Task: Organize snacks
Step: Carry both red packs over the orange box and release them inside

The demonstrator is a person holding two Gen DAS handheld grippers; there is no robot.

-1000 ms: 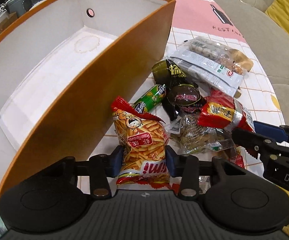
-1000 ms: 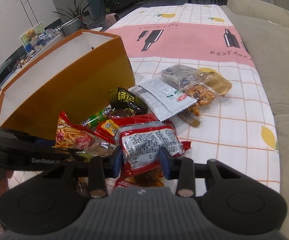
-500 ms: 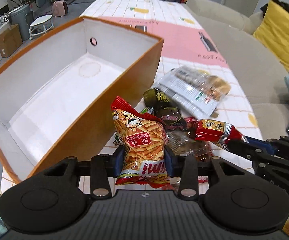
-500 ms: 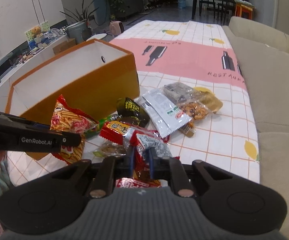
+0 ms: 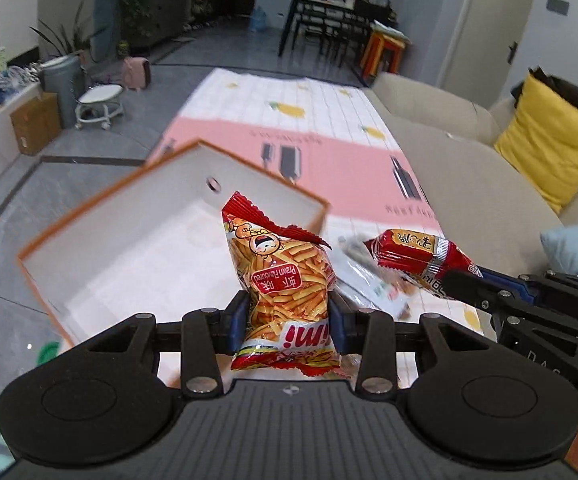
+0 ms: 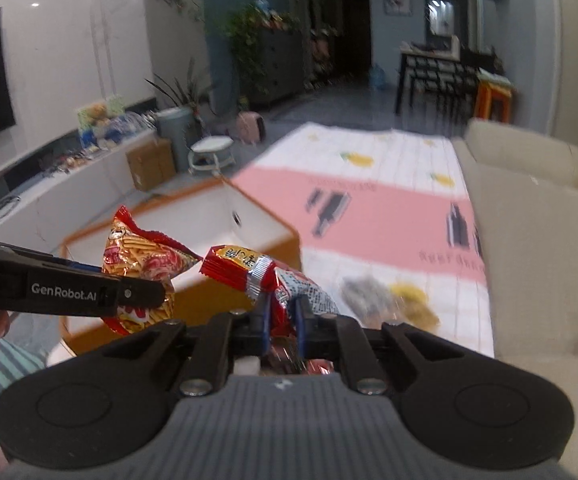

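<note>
Living-room light fell on a long counter (image 5: pixel 329 104) under a pink-and-white checked cloth, sofa along its far side. The landmark was the open orange box (image 5: pixel 129 248), white inside and empty as far as could be seen.

The left claw (image 5: pixel 287 320) was clamped on the prawn-cracker bag (image 5: pixel 285 276) at its waist, the bag standing upright between the pads and sitting in the air over the box's near corner. From the right wrist view the same bag (image 6: pixel 141 264) hung just in front of the box's wall (image 6: pixel 217 300).

The right claw (image 6: pixel 281 320) had just been closing and was pinched almost flat on the red snack packet (image 6: pixel 245 268), gripping it by the grey-printed end so the rest stuck out toward the box. In the left view that packet (image 5: pixel 413 256) floated beside the box's right rim, clear of the cloth.

More packets (image 6: pixel 389 300), blurred, lay on the cloth to the right of the box.

This looked like the carry step, both snacks lifted, neither yet inside. Next would call for bringing each claw over the box's white floor, lowering it, then letting go, one at a time so the claws did not collide.
</note>
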